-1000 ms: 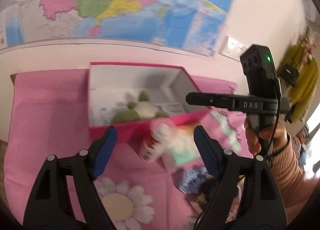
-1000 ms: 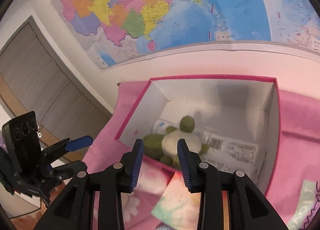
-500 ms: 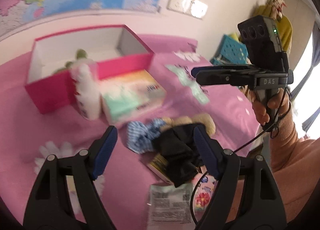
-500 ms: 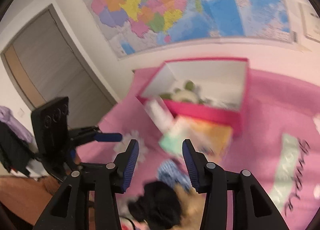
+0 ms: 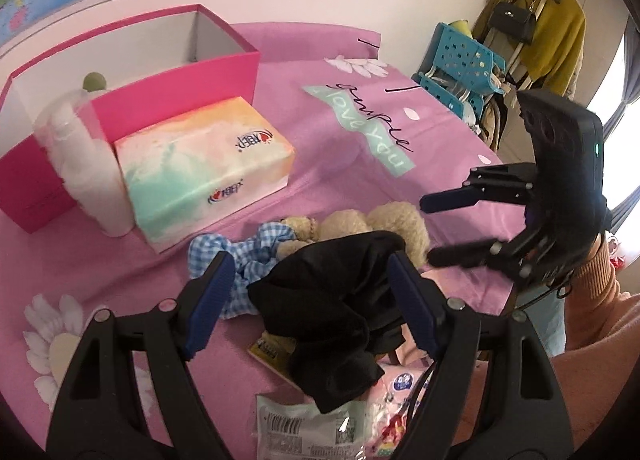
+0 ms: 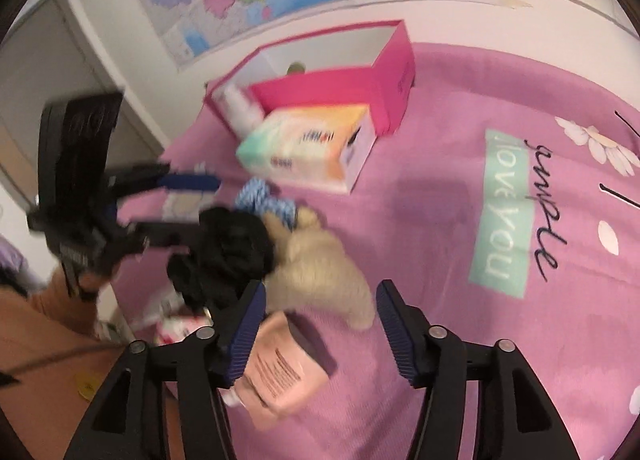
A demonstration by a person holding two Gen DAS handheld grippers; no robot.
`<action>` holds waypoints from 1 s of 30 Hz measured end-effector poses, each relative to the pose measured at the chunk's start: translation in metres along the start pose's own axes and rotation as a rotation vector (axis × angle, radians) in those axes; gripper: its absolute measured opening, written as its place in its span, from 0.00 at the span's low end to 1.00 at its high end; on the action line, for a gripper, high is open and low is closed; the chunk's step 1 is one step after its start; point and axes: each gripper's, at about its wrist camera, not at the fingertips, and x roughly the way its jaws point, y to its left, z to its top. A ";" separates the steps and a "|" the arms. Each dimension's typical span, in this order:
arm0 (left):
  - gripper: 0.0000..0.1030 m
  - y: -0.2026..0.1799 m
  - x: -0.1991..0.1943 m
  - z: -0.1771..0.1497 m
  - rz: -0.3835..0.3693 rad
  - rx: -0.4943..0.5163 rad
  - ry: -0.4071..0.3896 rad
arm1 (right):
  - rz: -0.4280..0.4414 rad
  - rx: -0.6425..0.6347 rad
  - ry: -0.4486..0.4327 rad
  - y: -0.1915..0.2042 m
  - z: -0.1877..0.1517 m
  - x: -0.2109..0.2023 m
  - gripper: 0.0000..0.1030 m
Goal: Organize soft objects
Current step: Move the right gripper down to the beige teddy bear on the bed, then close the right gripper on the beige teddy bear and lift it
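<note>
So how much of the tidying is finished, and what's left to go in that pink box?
Done: one green plush toy already sits in the pink box. In hand: nothing; the left gripper hangs open over the black cloth, and the right gripper is opening, empty, near the beige plush. Left: those two and the blue checked scrunchie, all lying on the pink sheet.

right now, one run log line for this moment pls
left gripper: open, over black cloth | right gripper: opening, empty, near beige plush | pink box: green toy inside
</note>
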 end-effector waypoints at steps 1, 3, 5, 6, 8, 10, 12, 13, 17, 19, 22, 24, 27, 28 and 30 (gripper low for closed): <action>0.77 0.000 0.000 0.001 0.002 0.001 0.000 | -0.013 -0.018 0.000 0.001 -0.002 0.004 0.58; 0.77 0.000 0.000 0.003 0.002 -0.004 0.002 | -0.016 -0.042 -0.014 0.004 -0.001 0.011 0.59; 0.77 0.001 0.000 0.005 0.010 -0.011 0.000 | -0.038 -0.082 -0.030 0.009 -0.002 0.016 0.59; 0.77 0.003 -0.001 0.006 0.014 -0.017 0.000 | -0.047 -0.106 -0.030 0.011 -0.002 0.018 0.59; 0.77 0.005 -0.002 0.006 0.018 -0.025 -0.001 | -0.035 -0.111 -0.030 0.010 -0.003 0.017 0.59; 0.77 0.007 -0.003 0.007 0.018 -0.030 -0.002 | -0.035 -0.114 -0.044 0.008 -0.005 0.011 0.59; 0.77 0.008 -0.002 0.008 0.021 -0.034 -0.002 | -0.043 -0.118 -0.048 0.006 -0.009 0.006 0.60; 0.77 0.008 -0.001 0.009 0.018 -0.036 -0.001 | -0.054 -0.125 -0.045 0.007 -0.010 0.006 0.61; 0.77 0.008 0.003 0.013 0.023 -0.033 0.004 | -0.097 -0.136 -0.039 0.009 -0.009 0.019 0.60; 0.77 0.008 0.005 0.013 0.026 -0.033 0.010 | -0.076 -0.127 -0.063 0.010 -0.004 0.024 0.59; 0.77 0.008 0.005 0.013 0.024 -0.033 0.013 | -0.065 -0.108 -0.087 0.006 0.004 0.025 0.32; 0.77 0.008 0.003 0.014 0.014 -0.034 0.010 | -0.051 -0.061 -0.114 -0.003 0.010 0.018 0.30; 0.77 0.009 0.001 0.017 -0.009 -0.040 0.001 | -0.011 0.005 -0.145 -0.017 0.017 0.004 0.29; 0.77 0.009 0.000 0.018 -0.017 -0.039 -0.003 | 0.000 0.017 -0.154 -0.019 0.018 -0.001 0.29; 0.77 0.007 -0.003 0.023 -0.030 -0.029 -0.019 | 0.048 0.035 -0.182 -0.022 0.024 -0.013 0.29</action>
